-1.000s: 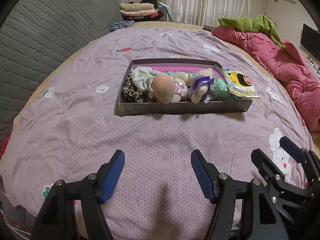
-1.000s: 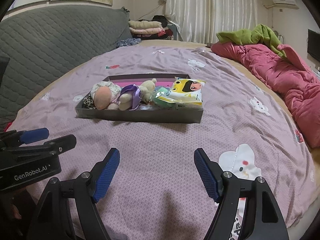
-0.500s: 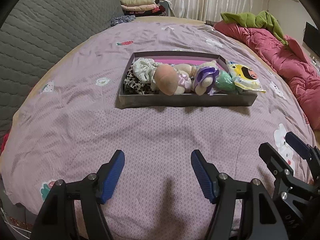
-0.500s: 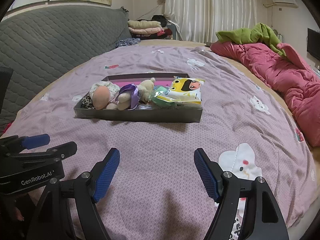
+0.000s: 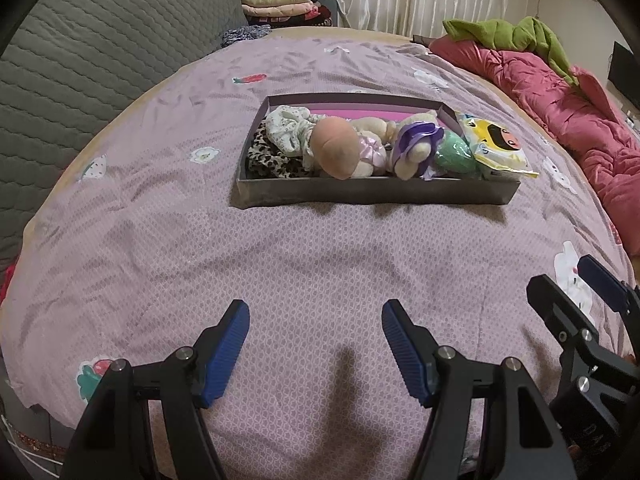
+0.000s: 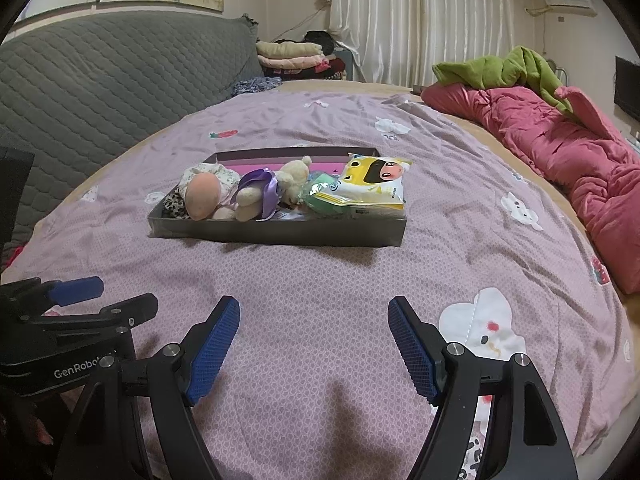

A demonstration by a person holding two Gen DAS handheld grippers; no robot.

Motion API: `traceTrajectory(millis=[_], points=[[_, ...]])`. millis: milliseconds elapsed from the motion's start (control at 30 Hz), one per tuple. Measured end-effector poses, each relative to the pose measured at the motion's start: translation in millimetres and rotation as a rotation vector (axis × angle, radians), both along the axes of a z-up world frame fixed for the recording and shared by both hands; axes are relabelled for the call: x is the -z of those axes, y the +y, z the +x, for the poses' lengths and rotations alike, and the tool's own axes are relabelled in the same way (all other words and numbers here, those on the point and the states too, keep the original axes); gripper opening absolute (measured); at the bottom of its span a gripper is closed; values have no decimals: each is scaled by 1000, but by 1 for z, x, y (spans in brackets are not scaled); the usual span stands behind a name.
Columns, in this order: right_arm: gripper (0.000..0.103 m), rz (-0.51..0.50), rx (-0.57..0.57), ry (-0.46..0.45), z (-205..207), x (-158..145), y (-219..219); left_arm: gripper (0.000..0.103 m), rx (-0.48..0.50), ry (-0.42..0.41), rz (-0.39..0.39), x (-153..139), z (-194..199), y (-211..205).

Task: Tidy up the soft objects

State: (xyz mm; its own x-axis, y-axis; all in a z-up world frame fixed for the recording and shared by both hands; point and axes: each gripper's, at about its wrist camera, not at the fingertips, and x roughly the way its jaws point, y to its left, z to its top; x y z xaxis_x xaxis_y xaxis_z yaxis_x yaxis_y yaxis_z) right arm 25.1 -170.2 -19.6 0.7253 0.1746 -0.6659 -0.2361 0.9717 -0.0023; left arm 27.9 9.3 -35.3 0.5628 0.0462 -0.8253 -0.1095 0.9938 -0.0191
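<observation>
A shallow grey box (image 5: 372, 196) (image 6: 276, 234) sits on the pink bedspread, packed with soft things. In it lie a leopard-print cloth (image 5: 270, 160), a floral cloth (image 5: 288, 130), a doll with a bare peach head (image 5: 334, 146) (image 6: 202, 196), a plush bear in purple ribbon (image 5: 416, 144) (image 6: 258, 192), a green pouch (image 5: 454, 156) and a yellow cartoon packet (image 5: 500, 146) (image 6: 374, 182). My left gripper (image 5: 316, 330) hangs open over bare bedspread, well short of the box. My right gripper (image 6: 314, 330) is open too, empty, beside the left one.
A grey quilted headboard (image 5: 80, 64) runs along the left. A crumpled red duvet (image 6: 560, 148) with a green blanket (image 6: 504, 70) lies on the right. Folded clothes (image 6: 292, 58) are stacked at the far end by the curtains. The bed's near edge is just below the grippers.
The left wrist view has shifted a little, so the box sits lower and slightly nearer in it. Both grippers stay open and empty; the right one has not moved.
</observation>
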Motion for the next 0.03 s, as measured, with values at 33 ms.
traceTrajectory(millis=[33], points=[[78, 0, 1, 1, 1, 0, 0, 68, 3, 0, 0, 0, 1, 0]])
